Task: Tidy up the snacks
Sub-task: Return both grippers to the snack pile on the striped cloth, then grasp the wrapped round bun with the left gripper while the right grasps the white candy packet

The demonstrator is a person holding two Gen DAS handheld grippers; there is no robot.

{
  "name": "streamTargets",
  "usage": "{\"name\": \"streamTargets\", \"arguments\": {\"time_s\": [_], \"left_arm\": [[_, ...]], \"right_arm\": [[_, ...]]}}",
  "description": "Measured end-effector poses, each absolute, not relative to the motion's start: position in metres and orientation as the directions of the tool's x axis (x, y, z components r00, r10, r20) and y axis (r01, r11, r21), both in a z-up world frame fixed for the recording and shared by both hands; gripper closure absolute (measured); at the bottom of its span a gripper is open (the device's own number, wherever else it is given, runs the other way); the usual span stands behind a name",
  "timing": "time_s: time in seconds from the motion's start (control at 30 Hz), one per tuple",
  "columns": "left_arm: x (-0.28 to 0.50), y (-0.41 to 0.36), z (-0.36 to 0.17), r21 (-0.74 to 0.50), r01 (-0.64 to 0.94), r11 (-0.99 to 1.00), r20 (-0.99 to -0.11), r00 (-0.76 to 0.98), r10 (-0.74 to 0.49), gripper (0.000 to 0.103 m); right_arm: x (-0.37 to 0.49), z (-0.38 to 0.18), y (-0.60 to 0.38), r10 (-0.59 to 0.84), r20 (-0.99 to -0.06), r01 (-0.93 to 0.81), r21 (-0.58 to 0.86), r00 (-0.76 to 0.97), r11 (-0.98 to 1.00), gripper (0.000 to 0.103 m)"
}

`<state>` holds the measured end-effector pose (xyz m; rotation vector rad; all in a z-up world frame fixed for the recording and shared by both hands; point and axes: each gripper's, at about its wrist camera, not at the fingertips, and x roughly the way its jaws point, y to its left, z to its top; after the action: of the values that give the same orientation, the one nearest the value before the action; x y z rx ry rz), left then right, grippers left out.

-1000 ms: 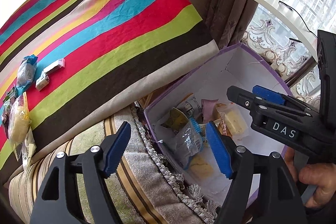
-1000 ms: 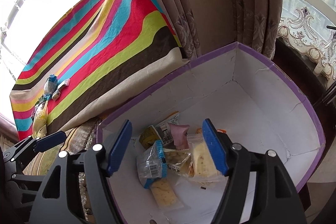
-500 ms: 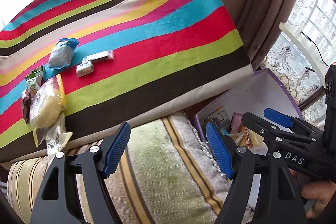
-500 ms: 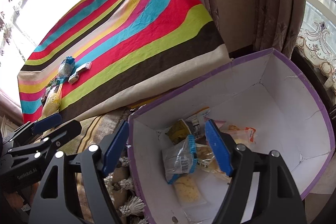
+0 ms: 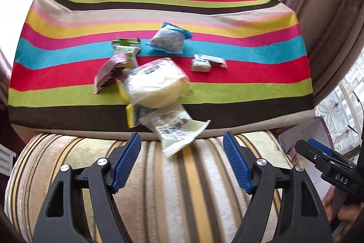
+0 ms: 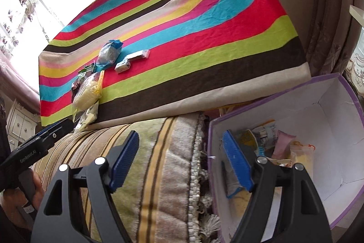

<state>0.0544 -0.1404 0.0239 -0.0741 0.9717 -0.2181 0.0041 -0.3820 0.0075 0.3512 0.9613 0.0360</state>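
My left fingers are spread and empty, aimed at the snack pile on the striped worktop; my right fingers, also spread, are beside the purple box. Next: pinch the nearest white packet

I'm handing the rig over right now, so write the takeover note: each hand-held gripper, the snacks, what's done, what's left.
Left hand-held gripper: open, empty, pointed at the snack pile from over the sofa arm.
Right hand-held gripper: jaws have just been opening, nothing between them; it straddles the purple box edge.
Done: several packets already lie in the box.
Left on the striped cloth: a large yellow bread pack, a white wrapper hanging over the cloth's edge, a blue-trimmed bag, a small white packet, a pink wrapper and a green one. Move them into the box.
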Motion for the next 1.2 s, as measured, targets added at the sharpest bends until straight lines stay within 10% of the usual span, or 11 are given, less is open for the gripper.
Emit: {"name": "streamTargets", "arguments": {"time_s": [1.2], "left_arm": [[0.092, -0.018, -0.007, -0.389, -0.108, 0.915, -0.814, 0.505, -0.287, 0.031]], "right_arm": [[0.11, -0.011, -0.174, 0.159, -0.906, -0.308, 0.034, 0.393, 0.951, 0.025]]}}
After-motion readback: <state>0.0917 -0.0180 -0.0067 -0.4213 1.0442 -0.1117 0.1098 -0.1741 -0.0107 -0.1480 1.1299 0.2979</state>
